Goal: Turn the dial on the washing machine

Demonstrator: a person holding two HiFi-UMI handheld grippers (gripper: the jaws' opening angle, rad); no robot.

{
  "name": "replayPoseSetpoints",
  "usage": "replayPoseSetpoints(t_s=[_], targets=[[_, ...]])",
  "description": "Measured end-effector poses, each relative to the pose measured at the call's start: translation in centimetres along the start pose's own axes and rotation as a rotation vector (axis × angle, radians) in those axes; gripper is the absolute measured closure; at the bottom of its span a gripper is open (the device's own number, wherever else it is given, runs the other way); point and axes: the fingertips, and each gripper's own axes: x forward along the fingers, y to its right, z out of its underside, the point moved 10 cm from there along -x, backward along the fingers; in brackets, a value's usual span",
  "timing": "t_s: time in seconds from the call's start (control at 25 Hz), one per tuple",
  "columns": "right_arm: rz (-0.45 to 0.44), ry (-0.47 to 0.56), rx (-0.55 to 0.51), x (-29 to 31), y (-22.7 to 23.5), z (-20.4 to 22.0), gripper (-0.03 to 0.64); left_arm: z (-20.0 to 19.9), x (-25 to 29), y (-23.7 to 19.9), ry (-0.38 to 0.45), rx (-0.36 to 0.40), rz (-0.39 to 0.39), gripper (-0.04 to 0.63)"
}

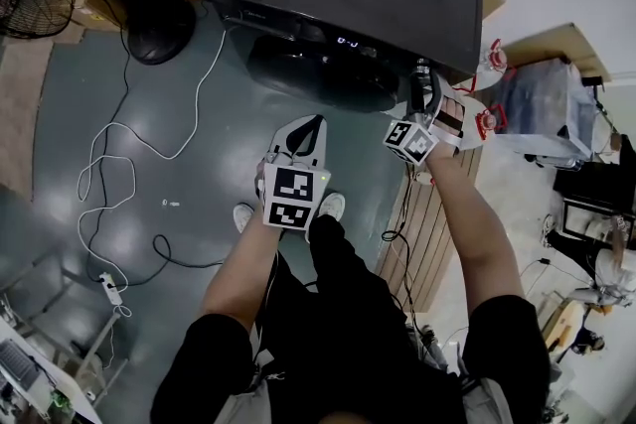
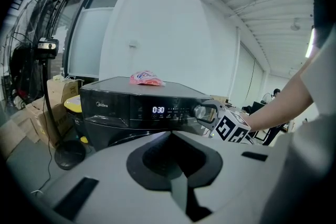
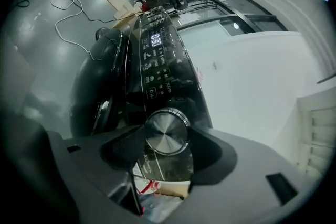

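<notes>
The right gripper (image 3: 166,139) is pinching a round brushed-silver metal dial (image 3: 166,131), with one dark jaw pressing on each side of its rim. The dial is sitting squarely between these jaws, at the near end of the glossy control panel of a black front-loading washing machine (image 3: 113,76). Beyond the jaws, farther along the panel, a small white lit display (image 3: 155,39) is glowing among rows of tiny icons.

The left gripper (image 2: 181,189) is hovering in front of the machine, well apart from it. Its jaws are lying pressed together with nothing between them. Straight ahead of these jaws the display is reading 0:30. To the right of that, the right gripper's jaws are showing clamped round the dial, with its marker cube (image 2: 231,128) just behind them. Above and beyond the left jaws, a pink soft plastic pouch (image 2: 146,78) is lying on the machine's flat top. Off to the left of them, a round black fan base (image 2: 69,153) is standing on the floor.

In the head view, a thin white cable (image 1: 109,154) is looping over the grey floor (image 1: 199,213), left of the left jaws.
</notes>
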Motion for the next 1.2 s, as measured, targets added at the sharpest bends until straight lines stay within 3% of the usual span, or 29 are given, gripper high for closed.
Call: replayPoseSetpoints(t_s=[0.2, 0.44, 0.52, 0.84, 0.92, 1.12, 1.2], targets=[[-0.014, -0.047, 0.120, 0.1, 0.2, -0.1, 0.344, -0.4, -0.4, 0.1, 0.007, 0.005, 0.000, 0.586], [-0.083, -0.163, 0.517, 0.4, 1.3, -0.1, 0.345, -0.2, -0.7, -0.2, 0.010, 0.000, -0.007, 0.586], [-0.104, -0.168, 0.598, 0.3, 1.8, -0.1, 0.347, -0.2, -0.8, -0.2, 0.013, -0.011, -0.011, 0.586], [-0.118, -0.158, 0.596, 0.0, 1.9, 0.1, 0.348, 0.0, -1.3, -0.1, 0.017, -0.011, -0.018, 0.586], [-0.134, -0.162, 0.635, 0.1, 2.0, 0.1, 0.348, 0.0, -1.3, -0.1, 0.017, -0.010, -0.019, 0.586], [-0.244, -0.159, 1.054, 0.6, 3.5, 1.5, 0.350, 0.0, -1.3, 0.0, 0.018, -0.012, -0.017, 0.586], [-0.265, -0.163, 1.116, 0.6, 3.8, 1.7, 0.350, 0.0, -1.3, 0.1, 0.018, -0.011, -0.016, 0.586]])
